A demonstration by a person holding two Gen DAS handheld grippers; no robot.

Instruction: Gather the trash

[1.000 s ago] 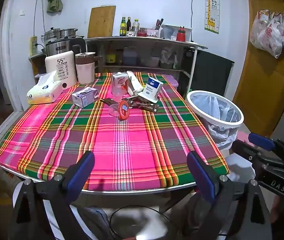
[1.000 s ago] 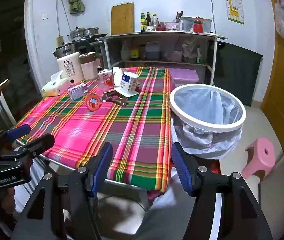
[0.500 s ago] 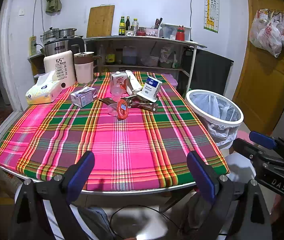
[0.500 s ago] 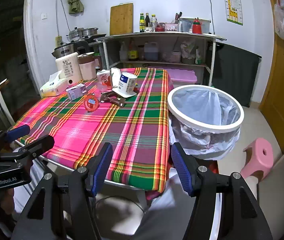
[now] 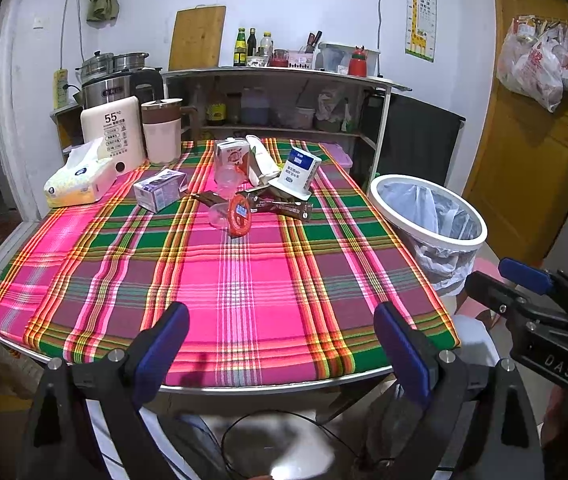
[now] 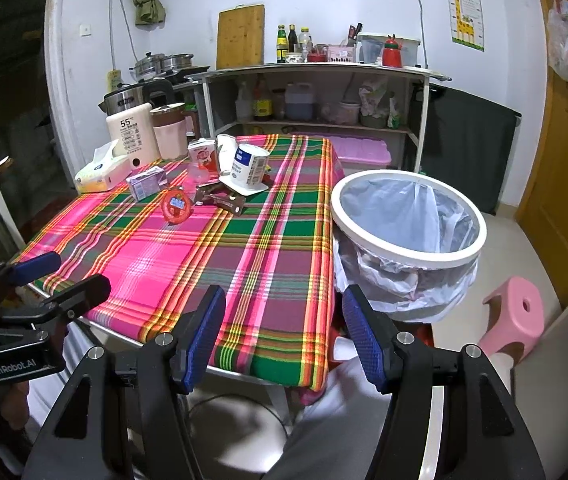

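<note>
Trash lies clustered at the far middle of the plaid table [image 5: 244,280]: a red-lidded clear cup [image 5: 240,216] on its side, brown wrappers [image 5: 284,206], a blue-white carton [image 5: 297,170], a pink juice carton [image 5: 232,154] and a purple box [image 5: 160,190]. The cup also shows in the right wrist view [image 6: 176,210]. A white bin [image 5: 427,220] with a bag liner stands right of the table [image 6: 407,220]. My left gripper [image 5: 280,344] is open and empty at the near table edge. My right gripper [image 6: 284,332] is open and empty at the near right corner.
A tissue pack [image 5: 80,178], a white appliance [image 5: 114,132] and a pink jug [image 5: 162,130] stand at the far left of the table. A shelf unit [image 5: 284,92] stands behind. A pink stool [image 6: 515,316] sits on the floor right of the bin.
Both grippers have drifted slightly; the views shift a little. Nothing on the table has moved and both grippers stay open.
</note>
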